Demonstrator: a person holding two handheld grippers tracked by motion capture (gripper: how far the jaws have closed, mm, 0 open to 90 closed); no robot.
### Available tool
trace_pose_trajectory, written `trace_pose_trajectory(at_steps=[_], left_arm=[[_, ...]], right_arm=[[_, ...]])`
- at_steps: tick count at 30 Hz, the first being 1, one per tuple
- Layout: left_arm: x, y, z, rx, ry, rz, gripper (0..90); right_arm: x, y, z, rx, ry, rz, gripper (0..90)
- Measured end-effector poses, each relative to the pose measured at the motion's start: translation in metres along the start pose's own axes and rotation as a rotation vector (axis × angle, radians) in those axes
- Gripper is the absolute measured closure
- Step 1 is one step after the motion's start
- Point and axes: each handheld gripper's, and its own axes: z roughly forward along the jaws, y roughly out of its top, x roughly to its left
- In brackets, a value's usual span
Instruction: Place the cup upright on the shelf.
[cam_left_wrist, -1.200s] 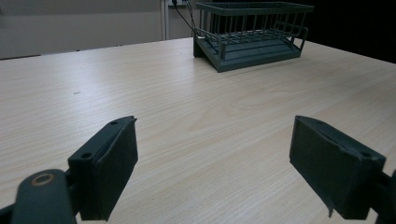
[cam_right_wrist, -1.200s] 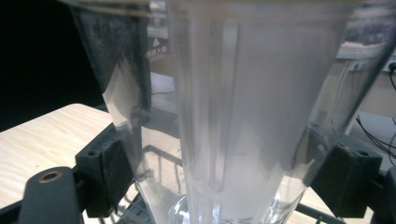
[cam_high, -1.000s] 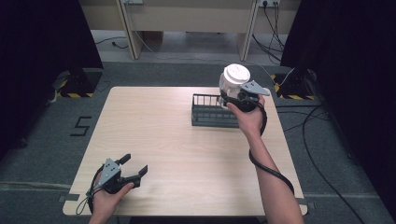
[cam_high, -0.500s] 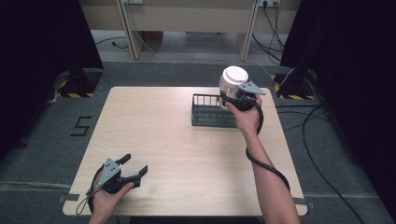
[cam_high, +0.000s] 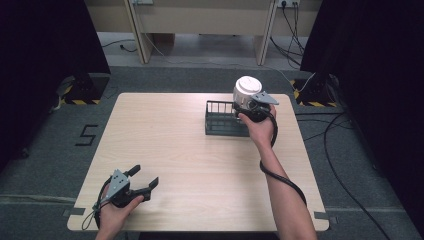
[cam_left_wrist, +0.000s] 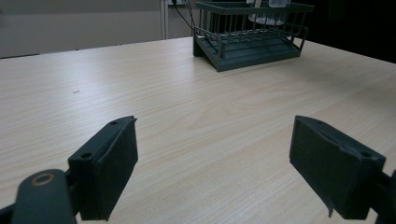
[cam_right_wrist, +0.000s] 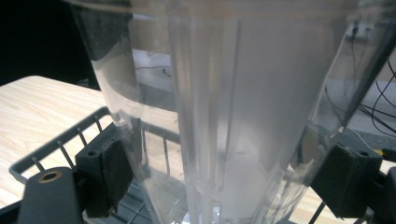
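Table (cam_high: 200, 150) surface is open across the left side, the middle and the near edge, free passage there. Only obstacle: dark wire rack (cam_high: 222, 120) near the far right corner, with the clear cup (cam_high: 247, 90) held upright over its right end.

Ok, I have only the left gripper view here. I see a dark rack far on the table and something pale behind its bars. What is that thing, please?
Observer: It is a clear ribbed cup with a white top. The right gripper holds it over the right end of the rack.
Operator: Is the grip on it good?
Observer: In the right gripper view both fingers press on the cup's sides, at its lower part.
Operator: And where is my left gripper on the table?
Observer: The left gripper is open at the near left corner of the table, far from the rack.
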Motion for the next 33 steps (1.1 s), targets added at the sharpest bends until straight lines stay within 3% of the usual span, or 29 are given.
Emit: trace_pose_trajectory(at_steps=[20, 33], left_arm=[[0.0, 0.0, 0.001, 0.001, -0.003, 0.001, 14.7], [-0.002, 0.0, 0.002, 0.004, -0.012, 0.005, 14.7]], right_arm=[[0.002, -0.018, 0.008, 0.02, -0.018, 0.005, 17.6], [0.001, -0.028, 0.004, 0.039, -0.027, 0.009, 15.4]])
